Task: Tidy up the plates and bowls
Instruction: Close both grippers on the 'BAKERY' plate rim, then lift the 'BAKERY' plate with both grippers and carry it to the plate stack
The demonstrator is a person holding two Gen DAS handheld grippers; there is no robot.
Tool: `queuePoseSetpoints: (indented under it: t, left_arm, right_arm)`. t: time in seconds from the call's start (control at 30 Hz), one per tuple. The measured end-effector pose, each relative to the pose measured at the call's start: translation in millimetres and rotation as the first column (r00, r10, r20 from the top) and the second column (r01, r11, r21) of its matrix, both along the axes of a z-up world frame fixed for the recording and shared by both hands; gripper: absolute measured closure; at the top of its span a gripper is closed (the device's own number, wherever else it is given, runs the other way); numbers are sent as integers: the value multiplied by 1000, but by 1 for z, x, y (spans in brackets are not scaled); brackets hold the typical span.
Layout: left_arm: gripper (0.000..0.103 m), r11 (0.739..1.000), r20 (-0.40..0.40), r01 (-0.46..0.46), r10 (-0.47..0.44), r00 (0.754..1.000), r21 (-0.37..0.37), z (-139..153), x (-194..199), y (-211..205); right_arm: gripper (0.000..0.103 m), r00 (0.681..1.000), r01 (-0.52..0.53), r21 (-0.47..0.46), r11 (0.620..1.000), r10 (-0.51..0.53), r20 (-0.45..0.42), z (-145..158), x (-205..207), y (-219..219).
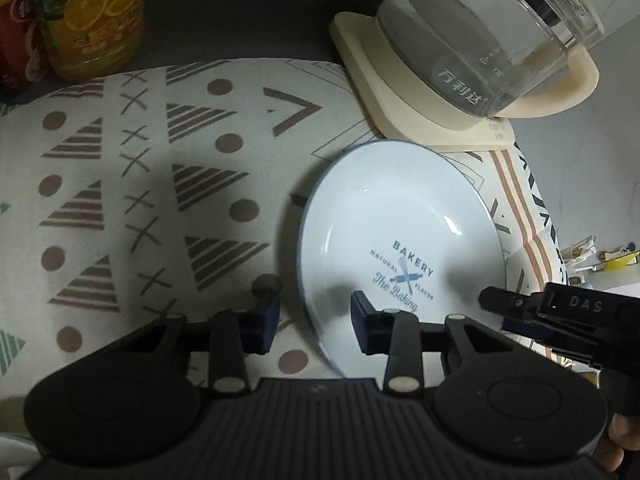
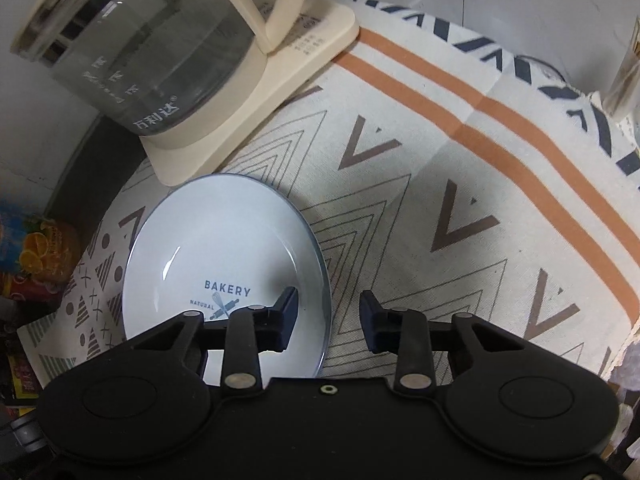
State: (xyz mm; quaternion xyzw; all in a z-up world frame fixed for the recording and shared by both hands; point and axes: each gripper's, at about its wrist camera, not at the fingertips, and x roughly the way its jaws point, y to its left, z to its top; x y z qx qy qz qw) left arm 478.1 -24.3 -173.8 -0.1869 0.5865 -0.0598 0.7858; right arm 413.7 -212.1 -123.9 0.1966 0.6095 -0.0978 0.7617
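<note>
A pale blue plate (image 1: pixel 400 232) printed "BAKERY" lies flat on the patterned tablecloth; it also shows in the right wrist view (image 2: pixel 224 248). My left gripper (image 1: pixel 314 320) is open and straddles the plate's left rim, one finger over the plate, the other over the cloth. My right gripper (image 2: pixel 328 316) is open and straddles the plate's right rim. The right gripper's tip (image 1: pixel 516 304) shows at the plate's right edge in the left wrist view. Neither gripper holds anything.
A glass kettle (image 1: pixel 492 32) on a cream base (image 1: pixel 404 96) stands just behind the plate; it also shows in the right wrist view (image 2: pixel 144 48). Juice bottles (image 1: pixel 88 16) stand at the far left. A white rim (image 1: pixel 12 456) shows at the bottom left. The tablecloth (image 2: pixel 460 200) spreads right.
</note>
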Motion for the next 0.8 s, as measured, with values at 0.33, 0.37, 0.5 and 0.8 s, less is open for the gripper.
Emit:
queuePoseSetpoints:
  t: [0.33,0.37,0.5,0.8]
  left_arm:
    - [90,1000,21,6,-6,1000,-8,-1,1,-1]
    - [90,1000,35,5,-4,999,-7,2,-1,0]
    - [90,1000,85,-14,14,996,0,16,-6,8]
    - [90,998,147,-68,68,987,-3,48,-24,17]
  right_arm:
    - [92,999,38,120,992,-41,26,-13,-1,-6]
    - [94,998,24,126,992,-31,54,-9,-3,-5]
    - [97,990,1,147,989,-22,139,9,-6,0]
    - [97,977,-56,135,989,26,213,34,-16,17]
